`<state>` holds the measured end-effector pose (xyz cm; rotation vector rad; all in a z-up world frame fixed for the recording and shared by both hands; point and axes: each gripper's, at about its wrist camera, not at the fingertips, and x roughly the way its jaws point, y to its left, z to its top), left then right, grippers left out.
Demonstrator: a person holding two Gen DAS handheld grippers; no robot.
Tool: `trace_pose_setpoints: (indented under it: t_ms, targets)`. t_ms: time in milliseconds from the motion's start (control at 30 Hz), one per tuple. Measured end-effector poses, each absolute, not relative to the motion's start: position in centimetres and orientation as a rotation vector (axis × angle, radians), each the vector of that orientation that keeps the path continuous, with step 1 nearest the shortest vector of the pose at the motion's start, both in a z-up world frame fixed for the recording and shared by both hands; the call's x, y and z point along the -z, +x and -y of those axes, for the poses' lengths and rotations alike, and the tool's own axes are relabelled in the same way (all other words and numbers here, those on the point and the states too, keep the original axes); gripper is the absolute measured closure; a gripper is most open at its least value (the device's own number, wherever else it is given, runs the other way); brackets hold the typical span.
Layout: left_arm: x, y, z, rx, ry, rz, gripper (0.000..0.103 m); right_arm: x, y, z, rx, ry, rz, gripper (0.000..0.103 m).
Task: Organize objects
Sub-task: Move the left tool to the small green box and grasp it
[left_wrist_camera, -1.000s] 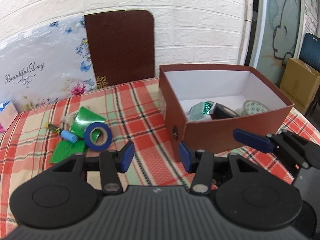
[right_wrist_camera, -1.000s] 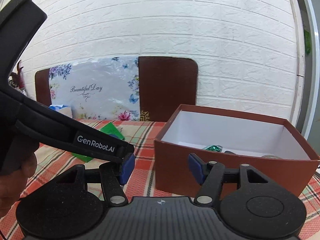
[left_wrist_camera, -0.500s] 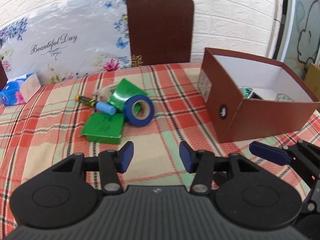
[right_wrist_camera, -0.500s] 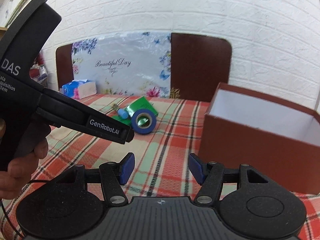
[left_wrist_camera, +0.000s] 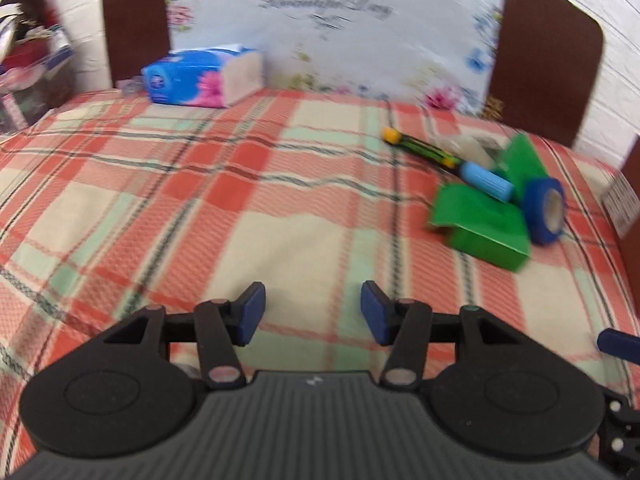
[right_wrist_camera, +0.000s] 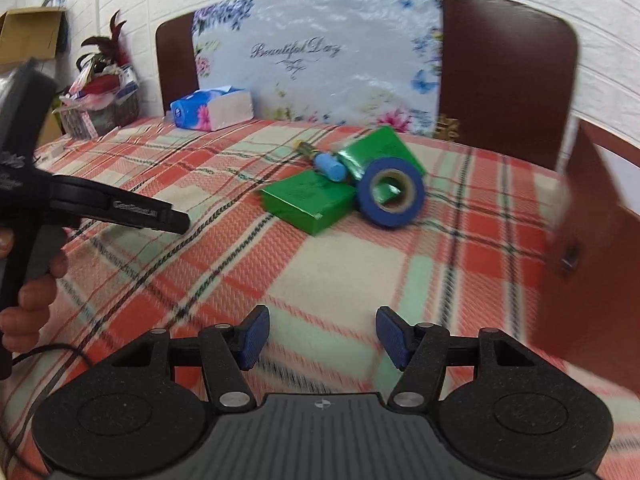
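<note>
Both grippers spread and empty, I line my right gripper (right_wrist_camera: 320, 338) squarely on the tape roll (right_wrist_camera: 391, 191) beside the green box (right_wrist_camera: 310, 200).

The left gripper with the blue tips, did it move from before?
Yes. The left gripper swung left: the brown cardboard box, once centred in its view, now barely shows at the right edge.

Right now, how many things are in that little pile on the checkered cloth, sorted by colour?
Green: 2, the flat green box and the green packet behind it.
Blue: 2, the blue tape roll and the light blue tube.
Yellow and green: 1, the thin pen.
Total: 5. A pale, blurry thing behind them is unclear, so I left it out.
</note>
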<state>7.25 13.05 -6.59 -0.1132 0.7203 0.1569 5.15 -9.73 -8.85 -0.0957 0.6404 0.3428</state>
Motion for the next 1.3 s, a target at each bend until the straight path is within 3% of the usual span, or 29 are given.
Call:
trace_pose_setpoints:
  t_ms: [133,367,467,600,933,1033,1300]
  targets:
    - [8.0,6.7,-14.8,-0.149,-0.142,-0.590,0.043,9.2,9.4,7.0,-0.344,-0.119,-0.606,0.031]
    - [8.2,6.6,-15.4,-0.112,-0.212,-0.544,0.035,9.3,14.7,4.1,-0.328,-0.086,-0.620,0.010]
    - [8.3,6.5,-15.2,-0.105,-0.215,-0.540,0.033,9.3,14.9,4.2,-0.327,-0.086,-0.606,0.028]
    - [8.3,6.5,-15.0,-0.101,-0.204,-0.541,0.032,9.2,13.8,4.6,-0.331,-0.104,-0.590,0.039]
    - [7.7,6.6,-13.5,-0.064,-0.131,-0.604,0.033,9.3,3.3,10.6,-0.295,-0.122,-0.592,0.042]
    - [6.2,5.7,-12.2,0.104,-0.279,-0.674,0.033,9.2,0.6,12.7,-0.254,-0.112,-0.592,0.042]
    - [6.5,5.3,-2.4,0.436,-0.294,-0.889,0.039,9.3,-0.4,13.8,-0.211,-0.090,-0.586,0.042]
